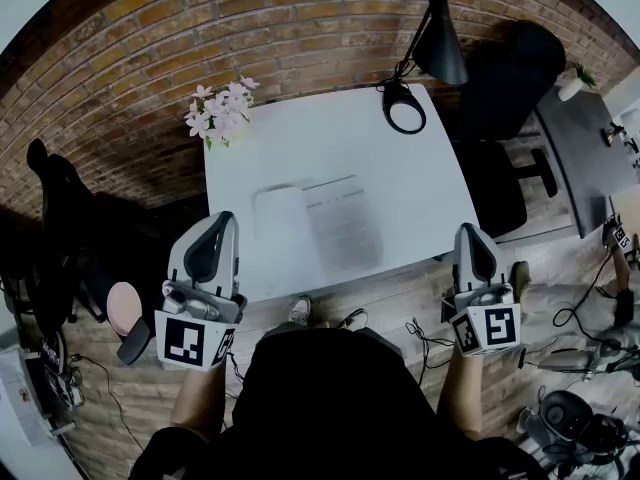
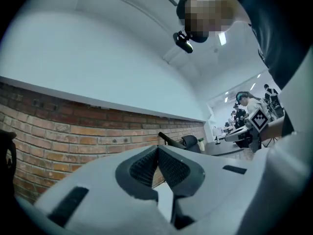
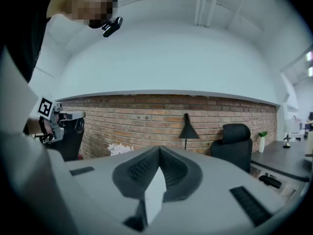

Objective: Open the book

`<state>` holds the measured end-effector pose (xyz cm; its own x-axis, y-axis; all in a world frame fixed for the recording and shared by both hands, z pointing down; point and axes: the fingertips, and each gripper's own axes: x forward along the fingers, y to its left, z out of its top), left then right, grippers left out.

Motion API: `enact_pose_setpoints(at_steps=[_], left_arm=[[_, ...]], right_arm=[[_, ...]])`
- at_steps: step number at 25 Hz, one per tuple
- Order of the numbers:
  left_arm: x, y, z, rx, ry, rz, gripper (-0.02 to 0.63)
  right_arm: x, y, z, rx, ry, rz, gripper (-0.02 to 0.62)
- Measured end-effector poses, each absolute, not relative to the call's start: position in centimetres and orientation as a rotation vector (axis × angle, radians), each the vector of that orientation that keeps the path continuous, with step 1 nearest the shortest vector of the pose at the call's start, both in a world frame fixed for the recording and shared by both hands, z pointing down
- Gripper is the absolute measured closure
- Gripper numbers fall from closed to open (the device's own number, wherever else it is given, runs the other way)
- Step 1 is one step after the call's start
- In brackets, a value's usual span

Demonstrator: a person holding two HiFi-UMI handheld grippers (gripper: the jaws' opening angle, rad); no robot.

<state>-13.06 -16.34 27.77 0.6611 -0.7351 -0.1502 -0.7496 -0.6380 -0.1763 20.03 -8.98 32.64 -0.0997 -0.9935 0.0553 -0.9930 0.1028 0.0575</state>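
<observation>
An open book (image 1: pixel 318 223) lay mid-table on a white table (image 1: pixel 330 128) against a brick wall (image 1: pixel 150 58), with flowers (image 1: pixel 222 111) and a black lamp (image 1: pixel 437 38) at its far corners. The left gripper (image 1: pixel 220 220) and right gripper (image 1: pixel 471 231), both clenched and empty, flanked the book at the near edge.

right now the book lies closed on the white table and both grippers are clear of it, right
Not quite: the book is open, not closed. The head view shows its two pages spread flat on the white table. The rest holds: the left gripper and the right gripper are both clear of it, at the table's near edge.
</observation>
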Motion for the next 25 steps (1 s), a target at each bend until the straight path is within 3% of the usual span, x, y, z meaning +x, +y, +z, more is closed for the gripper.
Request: enact_pose_setpoints(at_steps=[25], left_arm=[[-11.7, -15.4, 26.9, -2.699, 1.15, 0.201, 0.583]], right_arm=[[20.4, -6.5, 29.7, 2.125, -2.227, -0.117, 0.582]])
